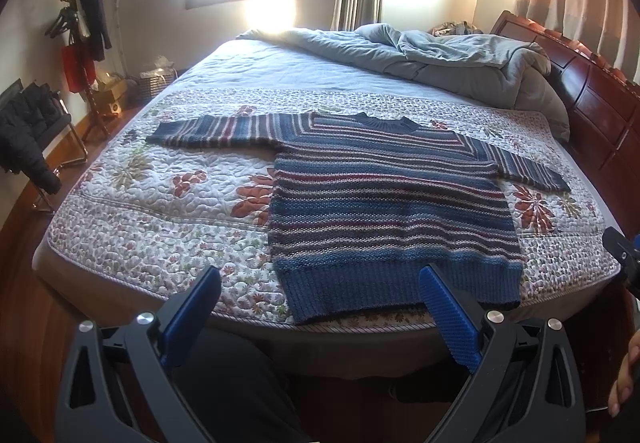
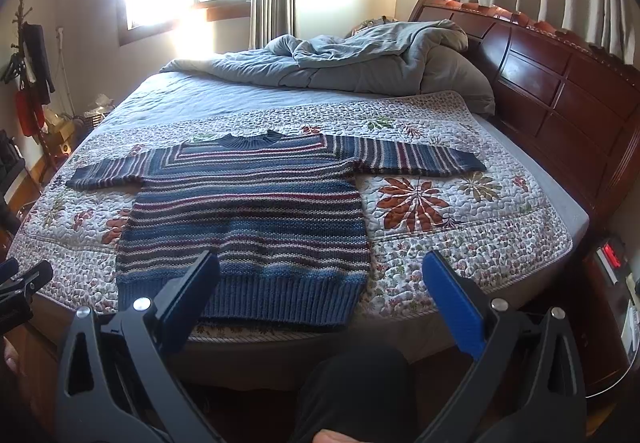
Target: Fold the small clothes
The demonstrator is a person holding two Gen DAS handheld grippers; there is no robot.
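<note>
A blue striped knit sweater [image 1: 384, 203] lies flat on the floral quilt [image 1: 160, 211], both sleeves spread out, hem toward me. It also shows in the right wrist view [image 2: 248, 219]. My left gripper [image 1: 320, 279] is open and empty, held above the bed's near edge by the sweater's left hem corner. My right gripper [image 2: 320, 263] is open and empty, held above the hem's right part. The right gripper's body shows at the left wrist view's right edge [image 1: 624, 259], and the left gripper's body at the right wrist view's left edge [image 2: 20, 283].
A rumpled grey duvet [image 1: 440, 51] lies at the far side of the bed. A dark wooden headboard [image 2: 560, 91] runs along the right. A coat rack [image 1: 80, 23] and a chair with a black jacket [image 1: 28, 131] stand on the left. A nightstand [image 2: 612, 283] stands at the right.
</note>
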